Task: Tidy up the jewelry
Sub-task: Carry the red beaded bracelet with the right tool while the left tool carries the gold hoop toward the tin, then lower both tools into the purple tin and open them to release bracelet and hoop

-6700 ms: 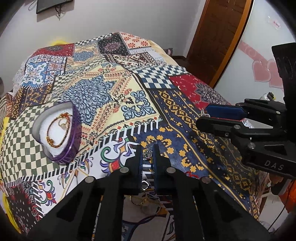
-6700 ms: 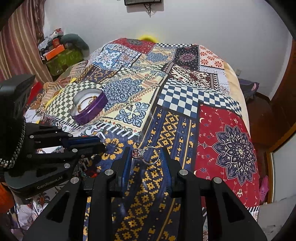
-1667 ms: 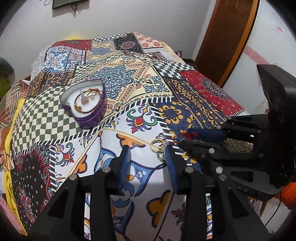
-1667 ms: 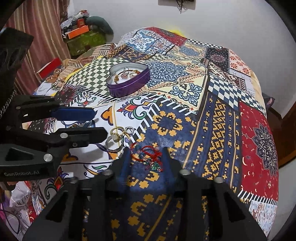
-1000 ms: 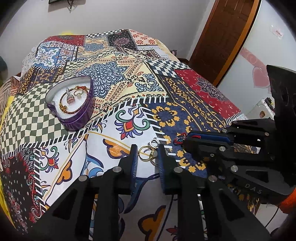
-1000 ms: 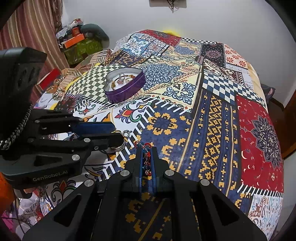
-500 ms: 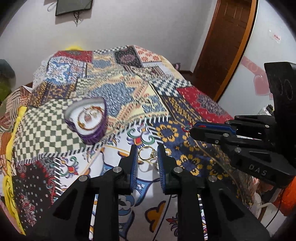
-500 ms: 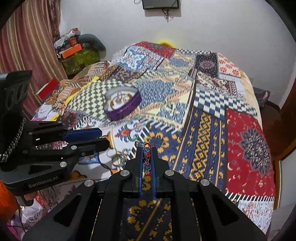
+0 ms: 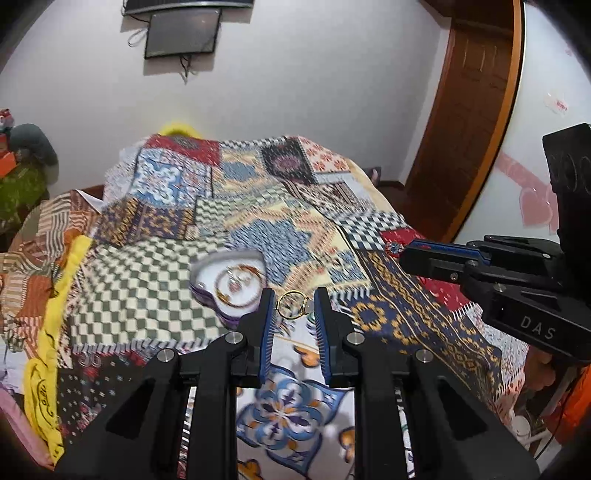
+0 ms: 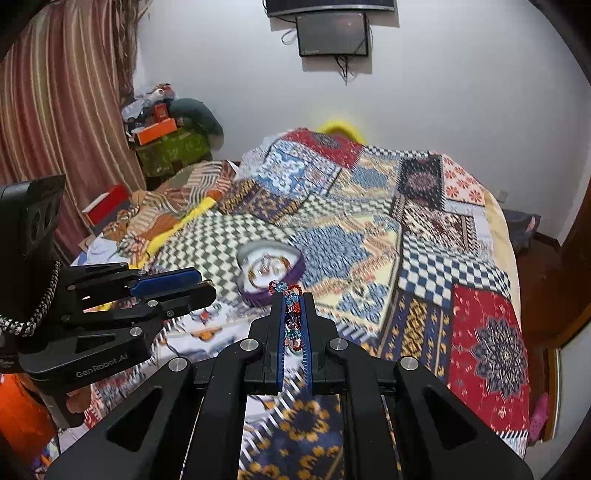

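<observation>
Both grippers lifted, gold ring [image 9: 291, 305], beaded bracelet [image 10: 291, 314]

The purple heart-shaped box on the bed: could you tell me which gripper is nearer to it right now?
Left. The left gripper, holding a gold ring, sits just right of the purple heart-shaped box. The right gripper, clamping a beaded bracelet, is farther right.

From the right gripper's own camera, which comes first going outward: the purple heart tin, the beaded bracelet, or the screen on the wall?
1. Beaded bracelet, pinched in the right gripper.
2. Purple heart tin, on the bedspread just beyond.
3. Wall screen, high behind the bed.
</observation>
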Available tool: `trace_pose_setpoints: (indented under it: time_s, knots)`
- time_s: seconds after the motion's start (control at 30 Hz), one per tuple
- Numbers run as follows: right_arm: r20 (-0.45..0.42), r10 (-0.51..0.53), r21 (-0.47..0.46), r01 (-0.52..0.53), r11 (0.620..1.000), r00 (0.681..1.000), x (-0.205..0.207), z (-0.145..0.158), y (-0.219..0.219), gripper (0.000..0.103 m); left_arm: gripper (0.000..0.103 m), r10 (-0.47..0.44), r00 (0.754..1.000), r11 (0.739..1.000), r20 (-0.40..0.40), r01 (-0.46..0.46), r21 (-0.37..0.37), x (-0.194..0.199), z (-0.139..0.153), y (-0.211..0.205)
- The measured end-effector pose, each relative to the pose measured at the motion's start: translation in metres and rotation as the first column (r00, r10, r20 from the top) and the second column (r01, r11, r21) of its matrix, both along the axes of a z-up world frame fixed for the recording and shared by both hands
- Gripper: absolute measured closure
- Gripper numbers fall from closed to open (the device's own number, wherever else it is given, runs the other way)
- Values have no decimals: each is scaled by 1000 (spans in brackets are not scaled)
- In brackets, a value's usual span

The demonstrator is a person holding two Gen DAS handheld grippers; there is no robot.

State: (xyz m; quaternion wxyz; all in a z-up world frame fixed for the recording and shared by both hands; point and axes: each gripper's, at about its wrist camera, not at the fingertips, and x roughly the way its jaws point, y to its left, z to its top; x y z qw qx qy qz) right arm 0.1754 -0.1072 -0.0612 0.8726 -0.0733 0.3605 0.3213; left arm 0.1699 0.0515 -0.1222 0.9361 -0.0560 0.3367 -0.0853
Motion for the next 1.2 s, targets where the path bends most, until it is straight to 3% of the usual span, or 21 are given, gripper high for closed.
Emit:
trace_pose_setpoints:
  time_s: [0.53,1.2]
  knots:
    - [0,47,26,-47,999,999,27,3,54,96,83,86,996,996,39,-85,-14,20,3,46]
    - [-219,43,-58,-56,997,975,98,-53,91,96,83,86,987,995,-134,-91,-29,95,-62,68]
